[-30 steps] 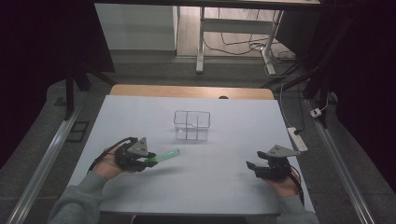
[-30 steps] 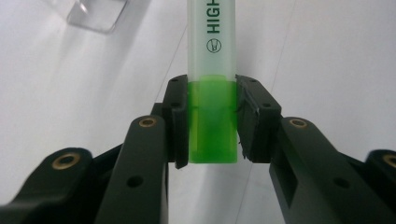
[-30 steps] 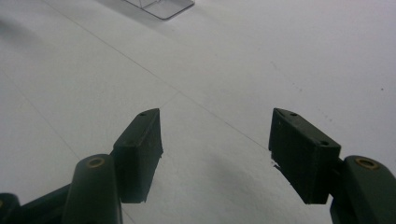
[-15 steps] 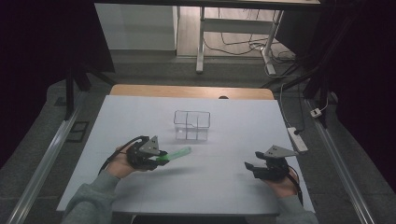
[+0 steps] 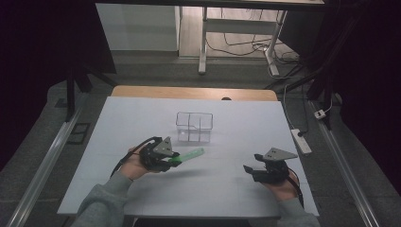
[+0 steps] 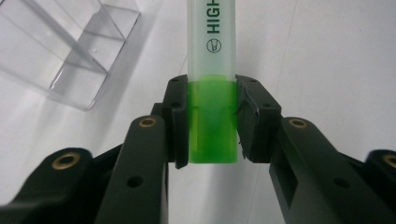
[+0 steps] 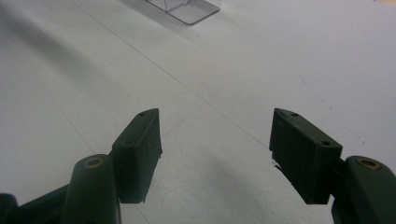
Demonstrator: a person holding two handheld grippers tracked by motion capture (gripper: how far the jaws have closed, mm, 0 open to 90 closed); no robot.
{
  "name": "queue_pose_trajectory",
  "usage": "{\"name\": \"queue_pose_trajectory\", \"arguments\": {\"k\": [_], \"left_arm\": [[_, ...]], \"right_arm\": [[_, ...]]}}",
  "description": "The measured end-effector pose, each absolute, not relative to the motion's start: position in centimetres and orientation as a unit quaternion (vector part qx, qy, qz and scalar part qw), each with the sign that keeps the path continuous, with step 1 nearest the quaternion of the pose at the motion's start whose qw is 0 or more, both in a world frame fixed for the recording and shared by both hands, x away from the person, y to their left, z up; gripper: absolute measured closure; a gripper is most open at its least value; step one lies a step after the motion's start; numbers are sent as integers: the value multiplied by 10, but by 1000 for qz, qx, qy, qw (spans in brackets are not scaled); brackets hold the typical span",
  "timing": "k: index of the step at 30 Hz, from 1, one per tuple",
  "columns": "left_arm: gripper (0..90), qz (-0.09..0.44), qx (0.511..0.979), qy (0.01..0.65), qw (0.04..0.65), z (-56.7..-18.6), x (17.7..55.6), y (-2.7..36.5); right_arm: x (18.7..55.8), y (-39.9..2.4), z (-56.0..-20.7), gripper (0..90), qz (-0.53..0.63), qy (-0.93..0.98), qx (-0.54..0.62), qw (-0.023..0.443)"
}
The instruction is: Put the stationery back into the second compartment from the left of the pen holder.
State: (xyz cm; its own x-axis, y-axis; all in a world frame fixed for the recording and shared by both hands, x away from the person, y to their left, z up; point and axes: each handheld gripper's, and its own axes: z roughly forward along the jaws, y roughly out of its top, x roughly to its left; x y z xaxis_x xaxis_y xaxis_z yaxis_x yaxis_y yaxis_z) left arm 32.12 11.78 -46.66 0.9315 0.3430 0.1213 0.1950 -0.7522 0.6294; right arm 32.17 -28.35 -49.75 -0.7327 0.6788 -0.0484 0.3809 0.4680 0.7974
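Tabletop [image 5: 142, 118]: white sheet covering most of it, a strip of bare wood showing along the far edge. Dark floor around it, cables and a power strip [image 5: 300, 141] lying off the right side.

Clear plastic organizer [image 5: 194, 126]: sitting near the middle of the tabletop, toward the far half, upright, with inner walls dividing it into compartments. Nothing is showing inside it. In the left gripper view one corner of it is lying at upper left [image 6: 60, 51], apart from the pen.

Left gripper [image 5: 166, 158]: being held in the person's left hand [image 5: 135, 164], grey sleeve coming in from the bottom edge, cable looping off behind. It is pointing toward the right and slightly away, hanging just nearer than the organizer and to its left. Jaws are clamping a green highlighter.

Right gripper [image 5: 250, 171]: being held low at the right near side of the tabletop, well apart from the organizer and from the other gripper. In the right gripper view its two black pads [image 7: 140, 149] are standing wide, with bare white tabletop between them, gripping nothing.

Green highlighter [image 5: 187, 155]: being gripped by its bright green end, pads pressing on both sides [image 6: 212, 119]. The frosted pale barrel with dark printed lettering is sticking out past the fingertips, toward the organizer's near side but not touching it. It is casting a shadow on the sheet beneath.
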Motion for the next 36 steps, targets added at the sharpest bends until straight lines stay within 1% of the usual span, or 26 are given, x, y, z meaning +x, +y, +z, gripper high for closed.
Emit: {"name": "queue_pose_trajectory", "arguments": {"k": [10, 22, 28, 36], "left_arm": [[667, 104, 933, 133, 317, -470, 324, 94], [666, 97, 936, 135, 311, -481, 325, 82], [666, 102, 941, 129, 297, -484, 323, 73], [666, 98, 943, 121, 294, -486, 323, 63]], "right_arm": [[319, -276, -496, 339, 413, 840, 302, 179], [318, -264, -496, 333, 413, 848, 286, 172], [318, -258, -496, 329, 411, 850, 281, 171], [318, -250, -496, 329, 412, 854, 266, 172]]}}
